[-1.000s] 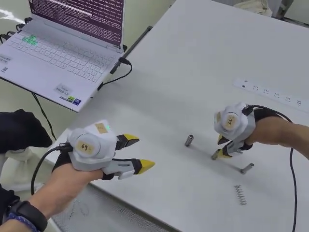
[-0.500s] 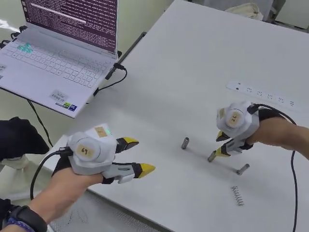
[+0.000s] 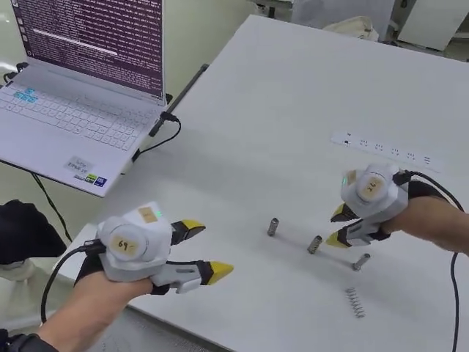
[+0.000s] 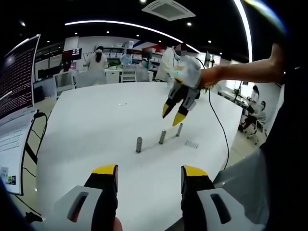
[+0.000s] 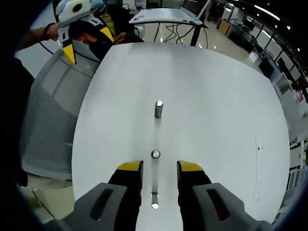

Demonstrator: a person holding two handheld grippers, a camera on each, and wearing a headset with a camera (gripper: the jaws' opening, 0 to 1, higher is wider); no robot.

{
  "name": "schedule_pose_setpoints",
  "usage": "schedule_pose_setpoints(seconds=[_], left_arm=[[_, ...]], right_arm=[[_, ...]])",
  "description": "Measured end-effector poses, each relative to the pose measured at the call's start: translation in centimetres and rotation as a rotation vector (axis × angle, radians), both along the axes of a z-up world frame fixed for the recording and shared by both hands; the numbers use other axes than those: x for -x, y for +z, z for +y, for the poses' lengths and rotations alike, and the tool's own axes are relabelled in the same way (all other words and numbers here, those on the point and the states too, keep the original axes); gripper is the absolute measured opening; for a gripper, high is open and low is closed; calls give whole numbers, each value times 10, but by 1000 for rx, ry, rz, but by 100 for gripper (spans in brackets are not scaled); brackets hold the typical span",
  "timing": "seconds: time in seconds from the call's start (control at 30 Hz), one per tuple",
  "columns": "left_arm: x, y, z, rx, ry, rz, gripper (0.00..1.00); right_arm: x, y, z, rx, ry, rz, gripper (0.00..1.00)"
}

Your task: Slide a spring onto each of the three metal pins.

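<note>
White table (image 3: 293, 110): 3 pins (image 3: 314, 244) upright, 1 spring (image 3: 355, 302) loose nr them.

Three pins (image 3: 315, 244) stand in a row on the bench (image 3: 293, 110), a spring (image 3: 355, 301) lying before the rightmost, a laptop (image 3: 73, 110) off its left edge.

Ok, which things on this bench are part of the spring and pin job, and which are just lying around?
Job:
- pin nearest the laptop
- middle pin
- right-hand pin
- loose spring
- left gripper, open
- right gripper, open

Lying about:
- laptop
- black cable plugged into it
- power strip
</note>
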State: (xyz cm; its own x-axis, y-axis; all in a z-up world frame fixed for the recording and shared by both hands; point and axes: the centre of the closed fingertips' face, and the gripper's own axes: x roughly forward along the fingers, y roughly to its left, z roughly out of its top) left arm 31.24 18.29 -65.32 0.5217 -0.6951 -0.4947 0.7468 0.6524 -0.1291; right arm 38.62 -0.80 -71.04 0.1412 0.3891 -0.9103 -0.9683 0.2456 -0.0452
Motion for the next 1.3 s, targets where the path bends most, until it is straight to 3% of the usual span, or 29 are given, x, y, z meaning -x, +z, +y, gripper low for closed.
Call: schedule_pose_setpoints(seconds=[0.27, 0.47, 0.83, 1.1, 1.3], left_arm=[[0, 2, -2, 1, -2, -2, 49], [-3, 5, 0, 14, 12, -3, 50], [-3, 1, 3, 16, 32, 9, 50], [0, 1, 0, 7, 29, 10, 50], [1, 1, -4, 4, 29, 11, 50]], right_arm=[[13, 3, -12, -44, -79, -3, 27], [18, 10, -15, -107, -158, -16, 28], [42, 8, -28, -146, -225, -17, 29], [52, 17, -33, -225, -315, -86, 31], [65, 20, -37, -279, -386, -92, 34]])
